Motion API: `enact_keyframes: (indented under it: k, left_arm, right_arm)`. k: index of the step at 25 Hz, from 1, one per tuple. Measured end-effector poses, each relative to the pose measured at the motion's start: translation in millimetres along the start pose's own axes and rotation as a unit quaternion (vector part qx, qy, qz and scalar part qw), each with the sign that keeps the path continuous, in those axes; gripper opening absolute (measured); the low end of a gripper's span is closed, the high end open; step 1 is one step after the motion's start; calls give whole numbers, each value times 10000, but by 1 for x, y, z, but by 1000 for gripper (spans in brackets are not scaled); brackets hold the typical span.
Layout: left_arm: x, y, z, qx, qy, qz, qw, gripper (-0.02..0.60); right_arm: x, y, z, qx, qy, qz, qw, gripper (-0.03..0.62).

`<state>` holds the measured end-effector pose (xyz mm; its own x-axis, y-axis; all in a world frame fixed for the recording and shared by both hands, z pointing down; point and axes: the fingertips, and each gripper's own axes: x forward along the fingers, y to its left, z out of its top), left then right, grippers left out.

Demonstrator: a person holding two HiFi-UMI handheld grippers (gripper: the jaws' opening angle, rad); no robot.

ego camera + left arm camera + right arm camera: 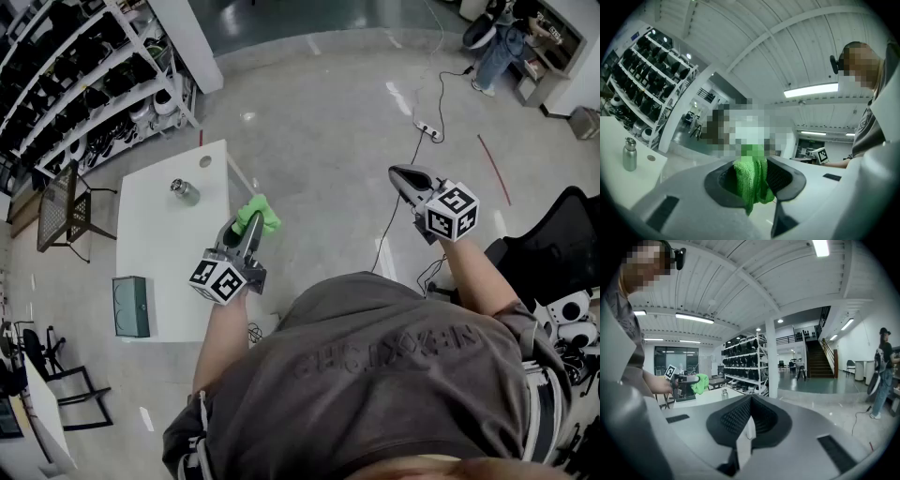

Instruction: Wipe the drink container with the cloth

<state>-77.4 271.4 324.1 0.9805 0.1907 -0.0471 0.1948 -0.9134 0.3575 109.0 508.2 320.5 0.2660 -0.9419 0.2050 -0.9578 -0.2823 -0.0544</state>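
Your head camera looks steeply down on the white table, while both gripper cameras look out along their jaws, sharing its steel bottle from farther off

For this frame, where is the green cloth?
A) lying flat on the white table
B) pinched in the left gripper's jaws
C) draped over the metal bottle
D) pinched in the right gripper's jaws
B: the left gripper has its jaws closed on the green cloth, while the right gripper is shut on nothing and the metal bottle stands bare on the white table.
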Motion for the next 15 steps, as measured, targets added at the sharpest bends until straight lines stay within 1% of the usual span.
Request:
enact_keyframes:
  k: [11, 15]
  left_arm:
    - [11, -14, -3, 58, 36, 17, 10000, 106]
    - [17, -22, -4, 90, 31, 63, 9999, 106]
  right_arm:
    - [-11, -13, 1, 5, -41, 41, 10000, -11]
    - [-17, -23, 2, 151, -97, 66, 9998, -10]
